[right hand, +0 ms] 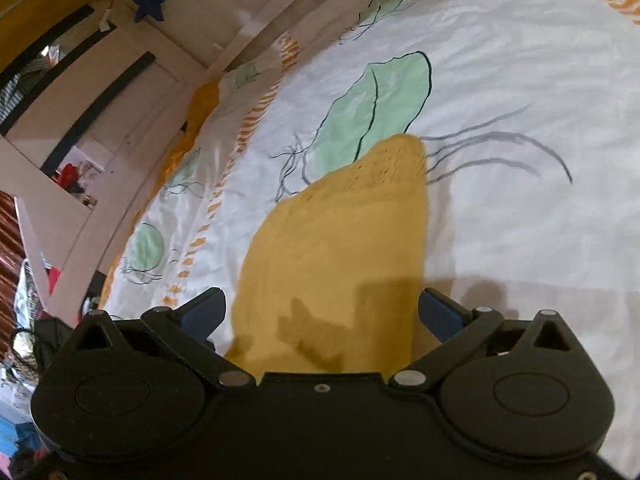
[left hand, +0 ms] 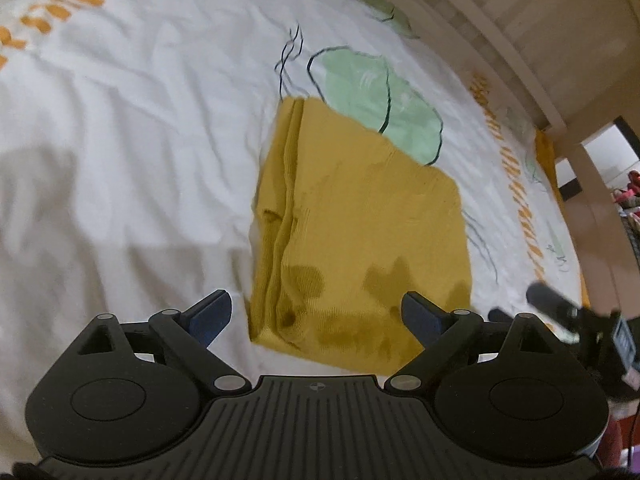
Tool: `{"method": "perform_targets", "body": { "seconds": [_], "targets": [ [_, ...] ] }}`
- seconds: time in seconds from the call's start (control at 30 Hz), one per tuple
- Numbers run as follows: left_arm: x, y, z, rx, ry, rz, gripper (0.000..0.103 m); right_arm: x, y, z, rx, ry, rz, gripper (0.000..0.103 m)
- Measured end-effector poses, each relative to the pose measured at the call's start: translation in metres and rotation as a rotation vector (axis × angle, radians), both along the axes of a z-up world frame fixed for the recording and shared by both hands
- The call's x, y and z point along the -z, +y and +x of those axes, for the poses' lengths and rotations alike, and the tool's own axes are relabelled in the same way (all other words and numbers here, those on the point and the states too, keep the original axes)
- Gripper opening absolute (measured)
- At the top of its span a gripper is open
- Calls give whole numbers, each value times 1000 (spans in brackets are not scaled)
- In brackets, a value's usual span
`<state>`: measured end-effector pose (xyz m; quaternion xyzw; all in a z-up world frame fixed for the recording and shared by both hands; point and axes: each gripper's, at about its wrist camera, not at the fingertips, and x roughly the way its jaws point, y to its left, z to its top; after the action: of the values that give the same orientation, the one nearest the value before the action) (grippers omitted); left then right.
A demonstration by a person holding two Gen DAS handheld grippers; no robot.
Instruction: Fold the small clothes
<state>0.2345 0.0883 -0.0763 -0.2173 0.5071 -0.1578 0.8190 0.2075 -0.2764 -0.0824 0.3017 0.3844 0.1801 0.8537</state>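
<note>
Cloth (left hand: 360, 216) lies folded on bed (left hand: 140, 120); both hand-held grippers (left hand: 316, 312) (right hand: 320, 312) released, nothing grasped; folding judged nearly done.

No readable text in either view.

- Bed sheet (left hand: 140, 92): a band of orange block characters runs along its border, up and left of the folded mustard garment (left hand: 360, 220) and again along the sheet edge to the garment's right. Too blurred and warped to make out a single letter.
- Right wrist view: the same orange band (right hand: 256, 120) shows left of the garment as broken strokes only.
- Left gripper body: a small round crosshair mark (left hand: 316, 387), centred on the ribbed plate below the garment. A symbol, no lettering.
- Small grey device (left hand: 624, 338) at the right edge, right of the garment: face blurred, unreadable.
</note>
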Motion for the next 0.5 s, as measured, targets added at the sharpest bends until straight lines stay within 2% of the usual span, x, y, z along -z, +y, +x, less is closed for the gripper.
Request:
{"method": "perform_targets", "body": {
  "seconds": [0.1,0.33,0.4,0.5],
  "targets": [
    [8,-6,4,15,10,9,92,5,-4,17,-13,8,-12,103],
    [21,-20,15,70,35,0,93,32,-14,58,-17,40,74,103],
    [24,-24,18,79,43,-4,99,41,-13,69,-28,47,91,103],
    [26,-30,23,97,30,-17,100,47,-9,81,-55,26,107,103]
  ]
}}
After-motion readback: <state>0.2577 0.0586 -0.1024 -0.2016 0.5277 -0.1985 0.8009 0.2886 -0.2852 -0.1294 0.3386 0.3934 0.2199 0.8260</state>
